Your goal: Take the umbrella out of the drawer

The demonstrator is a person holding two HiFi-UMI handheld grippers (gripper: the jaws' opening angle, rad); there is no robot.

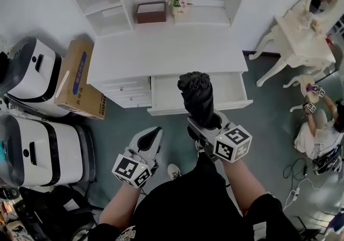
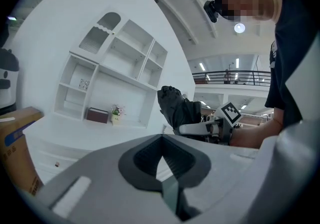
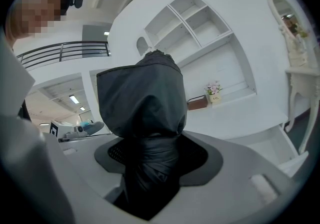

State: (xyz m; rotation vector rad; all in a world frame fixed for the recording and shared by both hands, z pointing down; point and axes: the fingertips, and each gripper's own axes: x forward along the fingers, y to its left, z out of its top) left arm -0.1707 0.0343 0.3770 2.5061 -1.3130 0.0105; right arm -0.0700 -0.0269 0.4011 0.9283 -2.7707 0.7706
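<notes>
A black folded umbrella [image 1: 196, 96] stands upright in my right gripper [image 1: 206, 123], which is shut on its lower part. It is held up above the open white drawer [image 1: 167, 95] of the desk. In the right gripper view the umbrella [image 3: 145, 118] fills the space between the jaws. My left gripper [image 1: 151, 140] hangs lower left of it, in front of the desk, shut with nothing between its jaws. The left gripper view shows the umbrella [image 2: 176, 109] and the right gripper beyond the left gripper [image 2: 161, 160].
The white desk [image 1: 161, 49] carries a brown box [image 1: 150, 12] and a flower pot [image 1: 180, 5] under white shelves. A cardboard box [image 1: 80, 79] and white machines [image 1: 37, 143] stand left. A white dressing table [image 1: 301, 36] and a seated person [image 1: 317, 127] are right.
</notes>
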